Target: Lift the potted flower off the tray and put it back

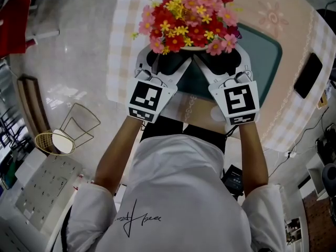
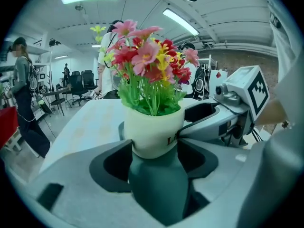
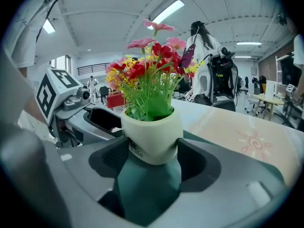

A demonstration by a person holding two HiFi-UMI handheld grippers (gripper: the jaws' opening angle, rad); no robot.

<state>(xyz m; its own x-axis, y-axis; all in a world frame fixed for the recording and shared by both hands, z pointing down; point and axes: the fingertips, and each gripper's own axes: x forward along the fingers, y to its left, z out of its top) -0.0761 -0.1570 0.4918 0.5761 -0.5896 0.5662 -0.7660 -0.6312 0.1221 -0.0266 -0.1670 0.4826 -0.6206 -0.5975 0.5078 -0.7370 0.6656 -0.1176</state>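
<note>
**Claws open at the pot, no grip yet**

Left claw point(image 1: 168, 62) and right claw point(image 1: 216, 62) both stand wide open. They reach in side by side from the near edge, angled toward each other. Each has the white round pot point(image 2: 153, 129) of pink, red and yellow artificial flowers point(image 1: 189, 22) at the mouth of its jaws. The tips lie just beside the pot's lower sides, and I see no squeeze on it. The pot seems to stand upright on the dark green tray point(image 1: 262, 51), on the pale round counter point(image 1: 252, 4).

To lift well, I would push both claws a little farther in so the pads sit on the pot's body, not its tapering foot. Close them together, since uneven pressure could twist the smooth wall out. Raise it straight and level because the bouquet looks top-heavy, then set it down flat within the tray's rim.
</note>
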